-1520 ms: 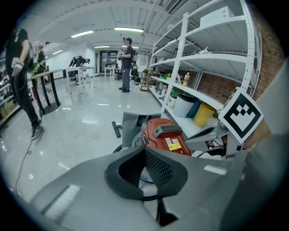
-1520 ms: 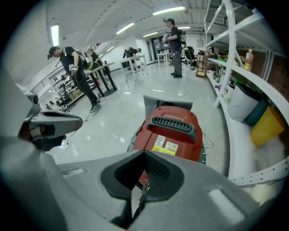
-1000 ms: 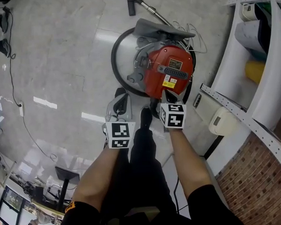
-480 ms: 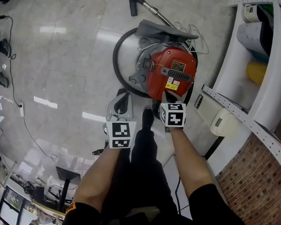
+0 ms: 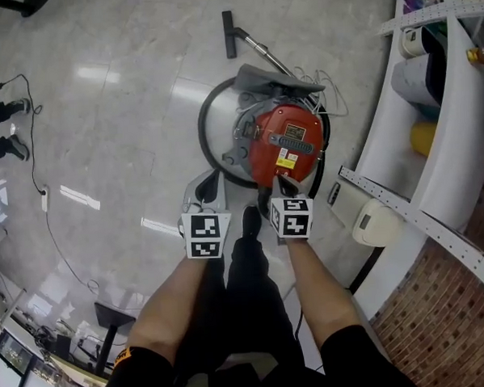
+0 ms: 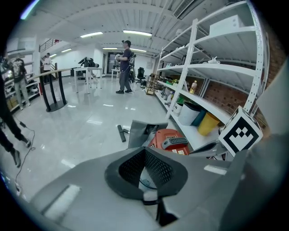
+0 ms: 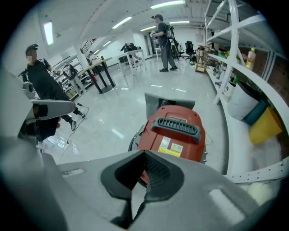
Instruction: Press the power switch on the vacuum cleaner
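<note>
A red canister vacuum cleaner [image 5: 284, 150] sits on the pale floor just ahead of my feet, its black hose [image 5: 207, 138] looped round its left side. It has a grey ribbed handle [image 7: 177, 126] on top and yellow labels below that. I cannot pick out its power switch. My right gripper [image 5: 284, 188] is shut and empty, its tip at the vacuum's near edge; the red body [image 7: 174, 137] fills the view just past the jaws [image 7: 144, 153]. My left gripper [image 5: 203, 200] is also shut and empty, over bare floor left of the vacuum [image 6: 169, 140].
White shelving [image 5: 432, 114] curves along the right, holding a yellow bucket [image 5: 424, 139] and grey tubs. The floor nozzle [image 5: 229, 31] lies beyond the vacuum. A thin cable [image 5: 40, 191] trails on the floor at left. People [image 6: 125, 67] stand far off in the hall.
The head view has pulled back a little, so the vacuum looks smaller. Both grippers keep about the same places beside the vacuum's near edge.
</note>
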`<control>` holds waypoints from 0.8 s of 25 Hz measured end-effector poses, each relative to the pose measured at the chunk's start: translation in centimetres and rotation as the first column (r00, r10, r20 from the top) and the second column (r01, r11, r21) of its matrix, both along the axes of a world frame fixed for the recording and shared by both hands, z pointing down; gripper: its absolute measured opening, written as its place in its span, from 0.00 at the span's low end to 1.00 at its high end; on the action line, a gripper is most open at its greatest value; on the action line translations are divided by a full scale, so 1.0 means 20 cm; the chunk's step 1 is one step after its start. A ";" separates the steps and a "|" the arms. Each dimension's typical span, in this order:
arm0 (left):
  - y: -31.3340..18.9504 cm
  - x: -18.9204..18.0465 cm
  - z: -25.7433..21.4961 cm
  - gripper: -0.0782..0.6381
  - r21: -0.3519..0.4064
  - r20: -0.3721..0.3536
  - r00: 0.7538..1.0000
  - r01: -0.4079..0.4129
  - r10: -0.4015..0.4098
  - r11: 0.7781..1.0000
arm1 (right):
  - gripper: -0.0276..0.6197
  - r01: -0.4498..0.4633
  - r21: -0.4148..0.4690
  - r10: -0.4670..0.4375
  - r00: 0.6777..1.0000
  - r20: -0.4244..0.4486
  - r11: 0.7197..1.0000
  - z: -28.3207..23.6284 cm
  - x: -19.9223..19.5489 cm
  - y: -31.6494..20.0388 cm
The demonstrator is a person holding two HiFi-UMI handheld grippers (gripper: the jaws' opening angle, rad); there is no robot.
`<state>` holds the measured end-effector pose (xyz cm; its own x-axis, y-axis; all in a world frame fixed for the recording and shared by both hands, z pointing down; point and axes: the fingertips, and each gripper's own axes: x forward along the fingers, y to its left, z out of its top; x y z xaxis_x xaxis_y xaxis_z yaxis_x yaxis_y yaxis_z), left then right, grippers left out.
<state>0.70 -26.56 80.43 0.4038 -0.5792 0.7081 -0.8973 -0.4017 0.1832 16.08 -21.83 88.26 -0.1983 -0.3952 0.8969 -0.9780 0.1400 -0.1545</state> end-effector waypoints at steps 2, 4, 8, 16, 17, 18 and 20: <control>0.02 0.02 -0.07 0.13 0.006 0.007 1.000 0.005 -0.005 1.000 | 0.03 0.016 0.030 -0.016 1.000 -0.001 0.999 -0.10 0.00 0.00; 0.06 0.03 -0.14 0.13 0.000 0.012 1.000 0.014 -0.014 1.000 | 0.03 0.032 0.061 -0.032 0.999 0.001 0.998 -0.21 0.01 0.02; 0.16 0.06 -0.34 0.13 0.016 0.006 0.999 0.038 -0.038 0.999 | 0.03 0.060 0.129 -0.062 0.998 0.014 0.990 -0.46 0.03 0.09; 0.33 0.05 -0.76 0.13 0.060 -0.051 0.989 0.141 -0.138 0.988 | 0.03 0.088 0.278 -0.098 0.995 0.022 0.957 -0.95 0.04 0.18; 0.36 0.07 -0.81 0.13 0.069 -0.057 0.988 0.145 -0.141 0.987 | 0.03 0.090 0.300 -0.104 0.994 0.028 0.950 -1.01 0.04 0.19; 0.38 0.09 -0.86 0.13 0.081 -0.061 0.988 0.145 -0.140 0.986 | 0.03 0.093 0.323 -0.109 0.993 0.034 0.942 -1.07 0.03 0.19; 0.42 0.12 -0.94 0.13 0.109 -0.059 0.990 0.133 -0.128 0.985 | 0.03 0.095 0.365 -0.118 0.992 0.042 0.926 -1.17 0.03 0.20</control>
